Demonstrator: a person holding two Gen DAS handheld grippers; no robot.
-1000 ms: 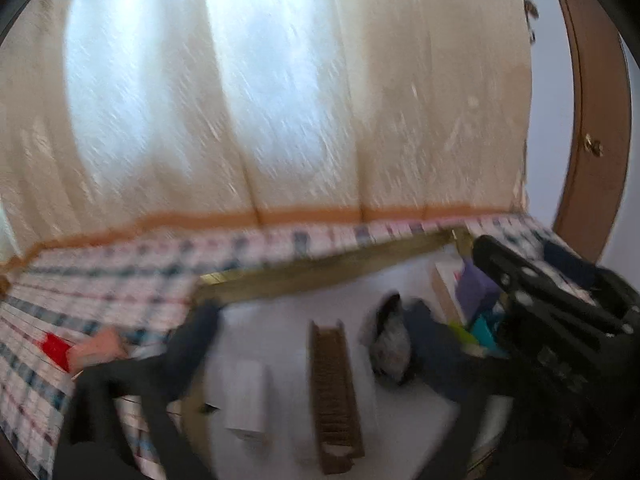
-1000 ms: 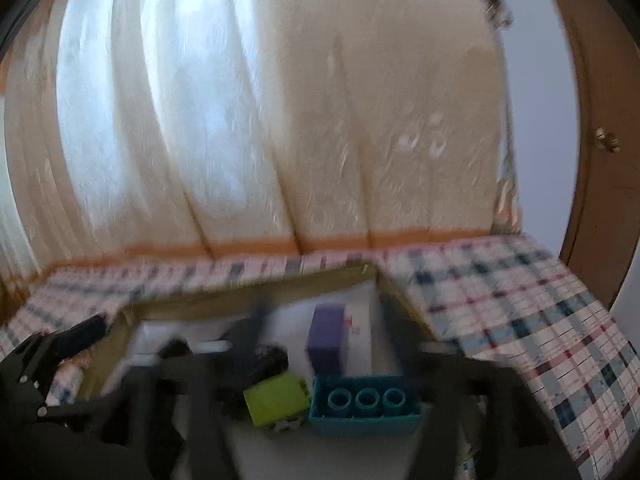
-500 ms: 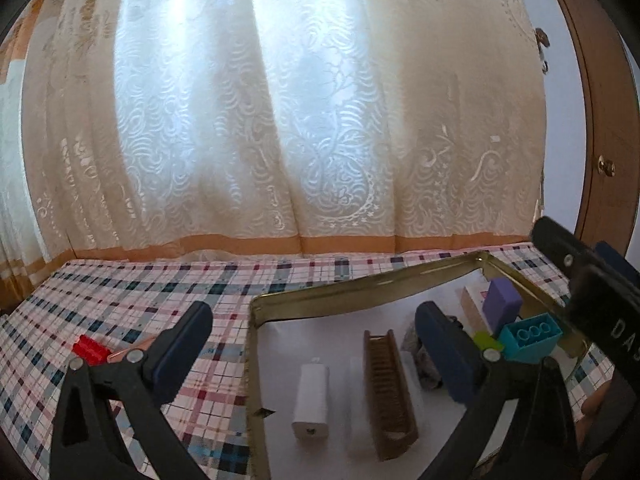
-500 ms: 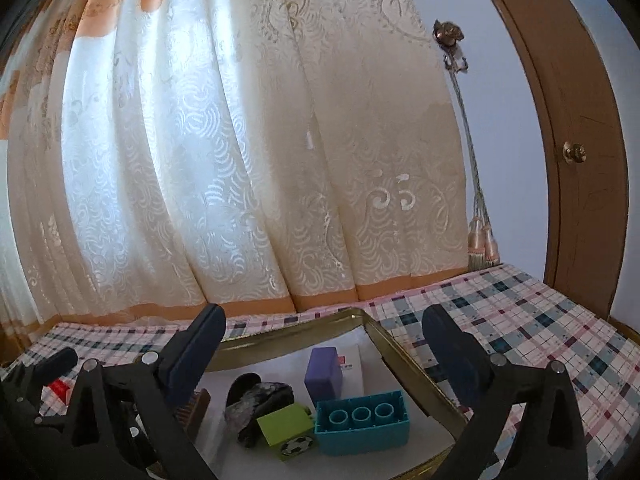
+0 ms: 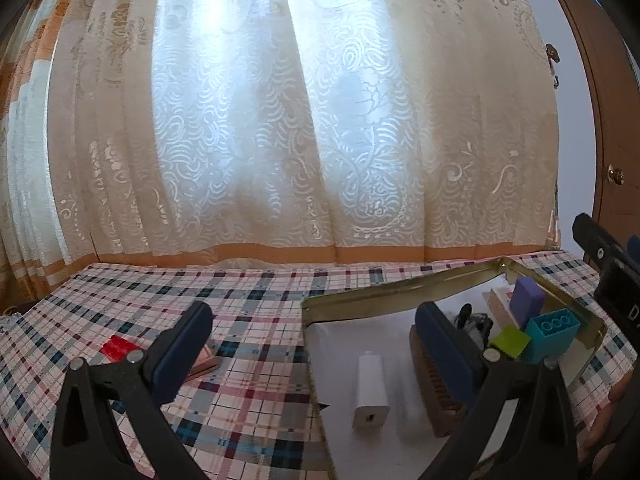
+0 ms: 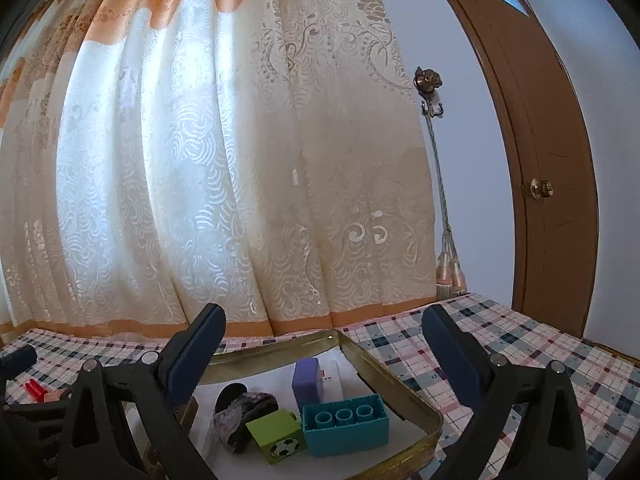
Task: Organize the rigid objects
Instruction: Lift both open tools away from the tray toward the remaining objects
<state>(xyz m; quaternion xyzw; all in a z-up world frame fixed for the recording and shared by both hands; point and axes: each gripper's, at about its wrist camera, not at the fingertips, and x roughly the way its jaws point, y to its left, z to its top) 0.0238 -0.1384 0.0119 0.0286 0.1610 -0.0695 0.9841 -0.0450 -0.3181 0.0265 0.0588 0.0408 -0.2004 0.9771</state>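
Left tool (image 5: pixel 312 344): held wide open and empty above the counter; its view, blurred and pitched down onto the tray a second ago, is now sharp and level.
Right tool (image 6: pixel 322 344): likewise spread wide with nothing gripped; raised since a second ago, so that more curtain and less tray is seen.
Gold-rimmed rectangular metal tray (image 5: pixel 400 292): set on the plaid-clothed counter (image 5: pixel 256 300), white-lined.
Tray contents: a white rectangular plug-like block (image 5: pixel 372 392), a brown ridged wooden bar (image 5: pixel 434 392), a dark rough stone (image 6: pixel 244 416), a lime-green cube with a football print (image 6: pixel 278 436), a teal three-stud building brick (image 6: pixel 344 424) and a purple upright block (image 6: pixel 306 380).
Items outside the tray: a red studded brick (image 5: pixel 118 348) and a flat copper-pink piece (image 5: pixel 204 360), lying close together left of the tray.
Change: both tools have been lifted and steadied clear of the tray.
Meaning for task: a placement appears finished; the two loose items are judged still to be gathered, probably by the left tool.
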